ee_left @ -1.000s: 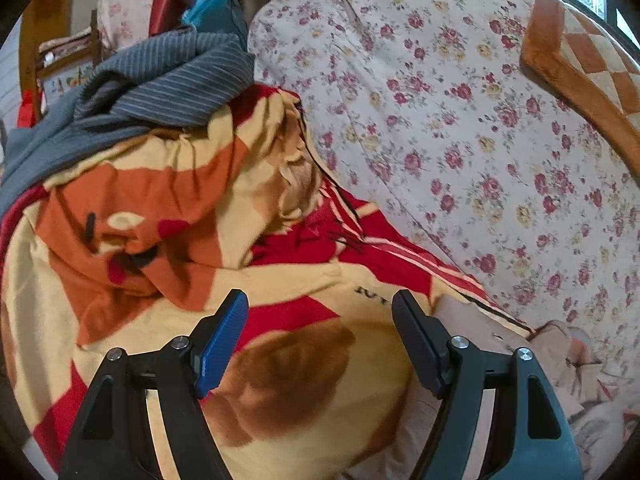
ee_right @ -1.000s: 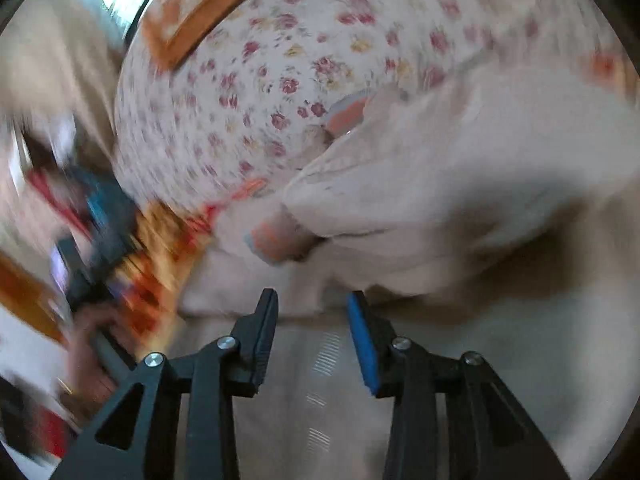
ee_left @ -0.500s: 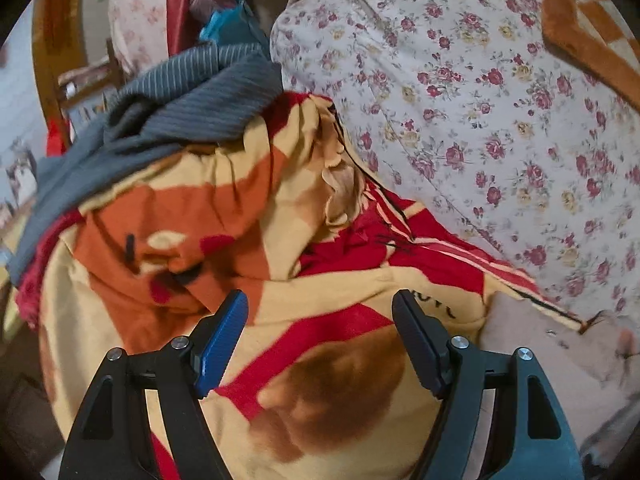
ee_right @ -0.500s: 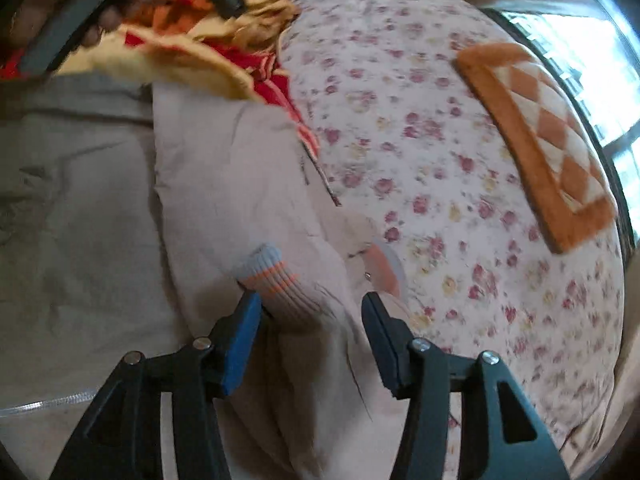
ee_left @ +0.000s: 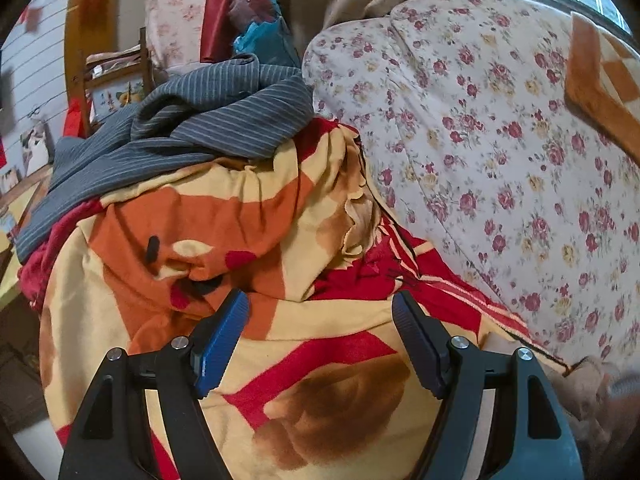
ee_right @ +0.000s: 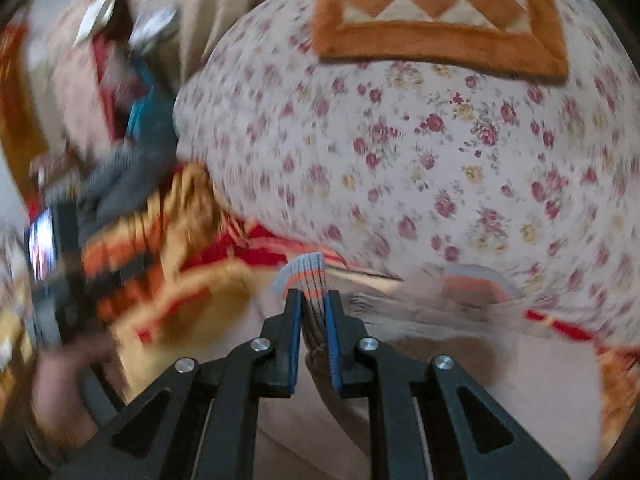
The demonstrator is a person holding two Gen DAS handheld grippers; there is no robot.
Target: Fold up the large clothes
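Right wrist view shows the right gripper [ee_right: 313,312] clamped on the beige garment's striped cuff [ee_right: 308,270] near the sofa seat's back edge, sleeve trailing toward the camera, while the left gripper [ee_left: 320,320] hovers spread over the blanket [ee_left: 280,340], farther away.

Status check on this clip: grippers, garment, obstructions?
Right gripper shut on beige garment's striped cuff. Left gripper open over patterned blanket. Grey striped cloth piled behind.
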